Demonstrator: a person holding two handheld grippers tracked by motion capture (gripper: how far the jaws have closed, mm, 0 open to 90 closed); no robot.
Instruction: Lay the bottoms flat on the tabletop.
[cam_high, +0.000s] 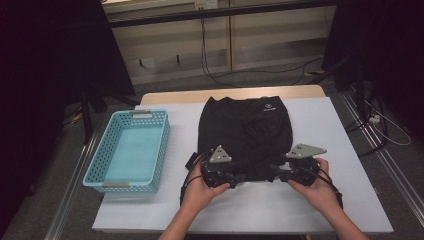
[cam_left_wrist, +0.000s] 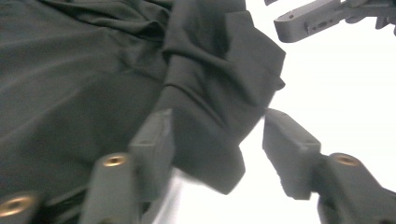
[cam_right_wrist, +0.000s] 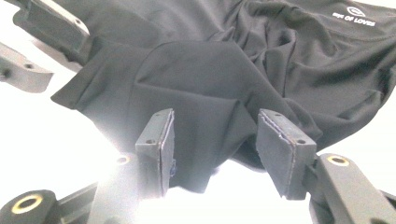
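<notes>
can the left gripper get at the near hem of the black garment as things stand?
Probably yes. The left gripper has its jaws open with a fold of the black garment lying between them, near its near edge. Nothing stands between them. The right gripper works the hem farther along, apart from it.

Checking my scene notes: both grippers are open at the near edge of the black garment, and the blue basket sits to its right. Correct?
Not quite: the blue basket sits left of the black garment, as the high view shows. Both the left gripper and right gripper are open at its near edge.
</notes>
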